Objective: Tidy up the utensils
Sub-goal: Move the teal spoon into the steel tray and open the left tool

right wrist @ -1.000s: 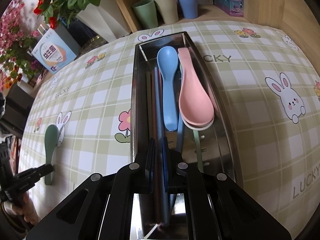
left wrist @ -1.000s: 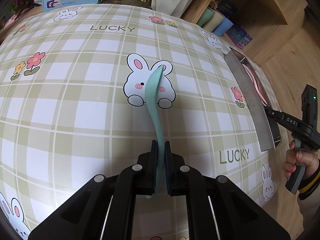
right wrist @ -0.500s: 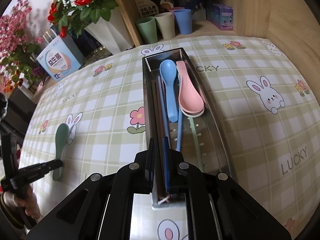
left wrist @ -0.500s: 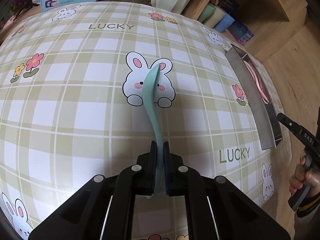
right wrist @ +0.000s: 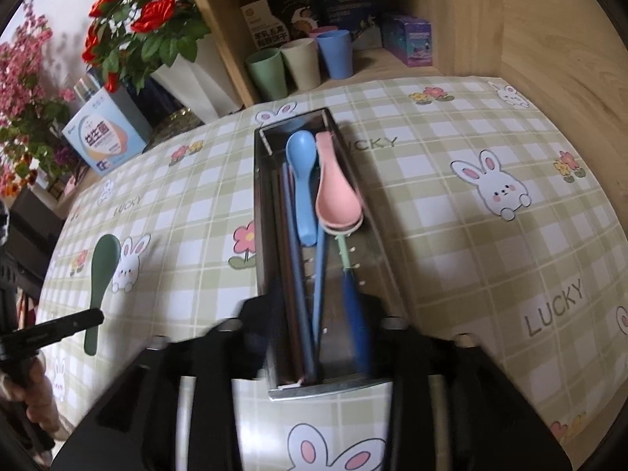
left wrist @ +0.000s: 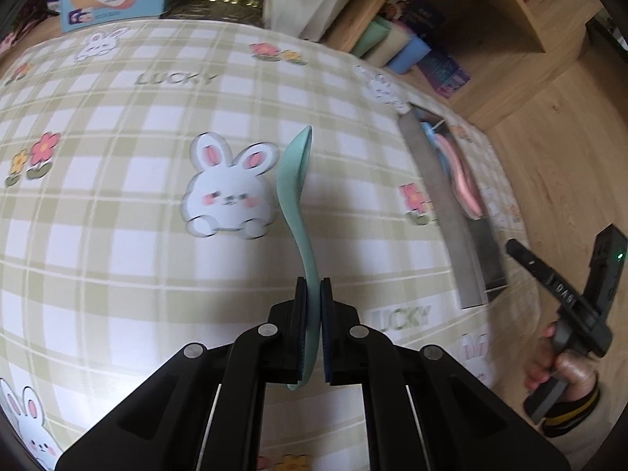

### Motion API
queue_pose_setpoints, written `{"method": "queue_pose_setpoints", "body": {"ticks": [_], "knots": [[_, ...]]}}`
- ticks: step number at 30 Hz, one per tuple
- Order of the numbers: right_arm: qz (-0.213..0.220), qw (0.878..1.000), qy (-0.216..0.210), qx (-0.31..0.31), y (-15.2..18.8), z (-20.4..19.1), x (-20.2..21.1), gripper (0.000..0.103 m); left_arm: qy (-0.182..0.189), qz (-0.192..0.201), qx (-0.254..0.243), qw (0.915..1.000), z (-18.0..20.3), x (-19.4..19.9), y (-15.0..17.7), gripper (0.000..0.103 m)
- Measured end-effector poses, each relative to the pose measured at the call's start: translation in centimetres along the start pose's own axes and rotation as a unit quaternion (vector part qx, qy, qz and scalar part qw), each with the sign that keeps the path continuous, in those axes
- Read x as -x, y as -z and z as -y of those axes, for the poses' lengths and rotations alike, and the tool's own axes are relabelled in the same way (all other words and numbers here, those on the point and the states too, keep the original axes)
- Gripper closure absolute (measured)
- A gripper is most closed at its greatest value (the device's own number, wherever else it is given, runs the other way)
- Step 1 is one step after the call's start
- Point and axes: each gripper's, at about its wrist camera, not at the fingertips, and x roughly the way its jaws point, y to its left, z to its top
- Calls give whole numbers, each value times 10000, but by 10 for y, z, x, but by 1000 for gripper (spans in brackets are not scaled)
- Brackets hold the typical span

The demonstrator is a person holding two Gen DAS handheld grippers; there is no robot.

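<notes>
My left gripper (left wrist: pixel 313 294) is shut on the handle of a green spoon (left wrist: pixel 296 180), held over the chequered tablecloth; the spoon also shows in the right wrist view (right wrist: pixel 103 263), with the left gripper (right wrist: pixel 84 320) at its handle. A steel utensil tray (right wrist: pixel 261 235) holds a blue spoon (right wrist: pixel 301 157), a pink spoon (right wrist: pixel 333 196), chopsticks and other utensils. The tray (left wrist: pixel 443 196) lies right of the left gripper. My right gripper (right wrist: pixel 318 337) is open and empty, its blurred jaws spread either side of the tray's near end. It shows in the left wrist view (left wrist: pixel 514 247) too.
Three cups (right wrist: pixel 302 62) and boxes stand on a wooden shelf behind the table. A white vase of red flowers (right wrist: pixel 196 74) and a blue box (right wrist: pixel 104 137) stand at the back left. The table edge runs on the right by the wooden floor (left wrist: pixel 549 137).
My right gripper has drawn back from the tray and opened. My left gripper has lifted the green spoon and shifted it to the right, past the bunny print.
</notes>
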Motion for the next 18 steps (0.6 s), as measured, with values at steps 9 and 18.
{"method": "queue_pose_setpoints", "body": {"ticks": [9,18], "knots": [[69,9995,-80,-309,-11,31,4,48,650,-283,90,9974,69,-34,-39,97],[281,9956,-114,-881,-16,74,12,47,882,-777,409,9922,144,-107,-99,97]]}}
